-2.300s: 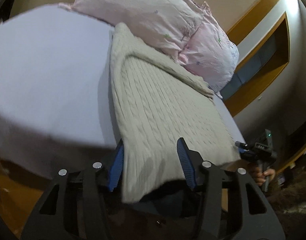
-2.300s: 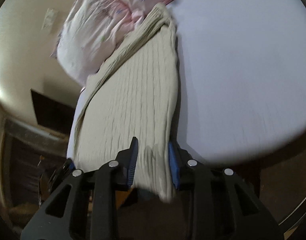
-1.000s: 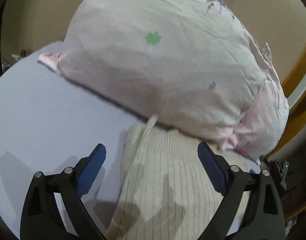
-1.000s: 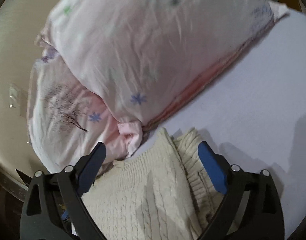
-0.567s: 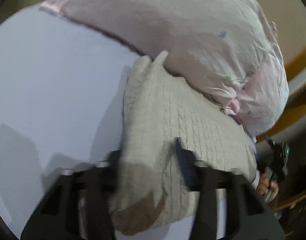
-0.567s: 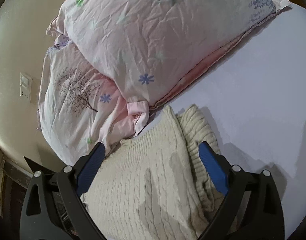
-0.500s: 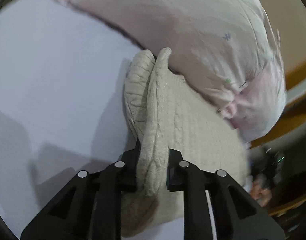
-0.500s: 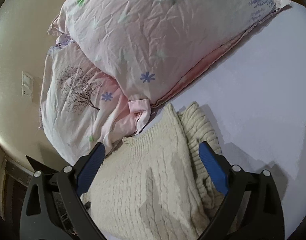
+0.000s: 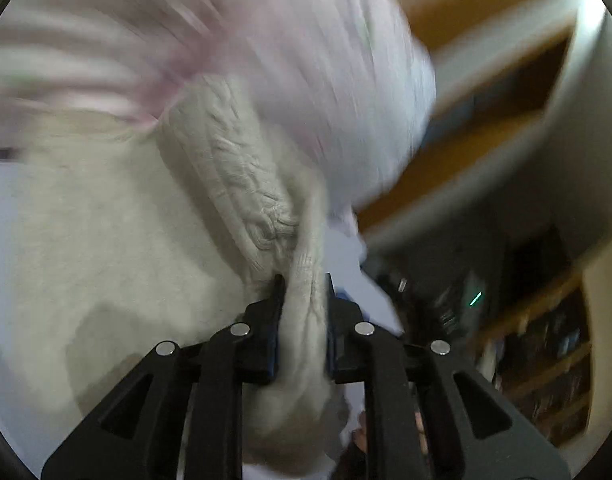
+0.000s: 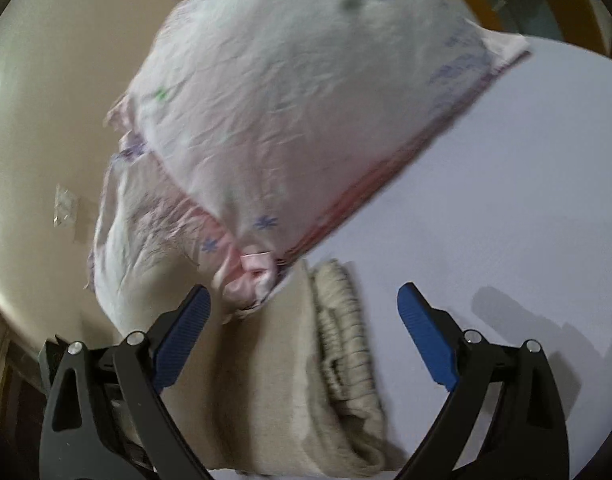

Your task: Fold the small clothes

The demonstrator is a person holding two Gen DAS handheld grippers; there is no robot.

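Clamping a bunched fold of the cream sweater (image 9: 241, 184), your left gripper (image 9: 301, 300) is pinched tight. Right gripper (image 10: 301, 320) gapes wide, empty, above the sweater beside the pillow (image 10: 306, 92) on the bed sheet (image 10: 506, 200).

No readable text, label, brand or number in either view; both blurred.

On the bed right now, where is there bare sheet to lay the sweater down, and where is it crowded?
Bare lavender sheet lies to the right of the folded cream sweater and below the pink pillow. It is crowded where the sweater's top butts against the pillows. The left gripper clamps the knit; the right gripper hangs open over it.
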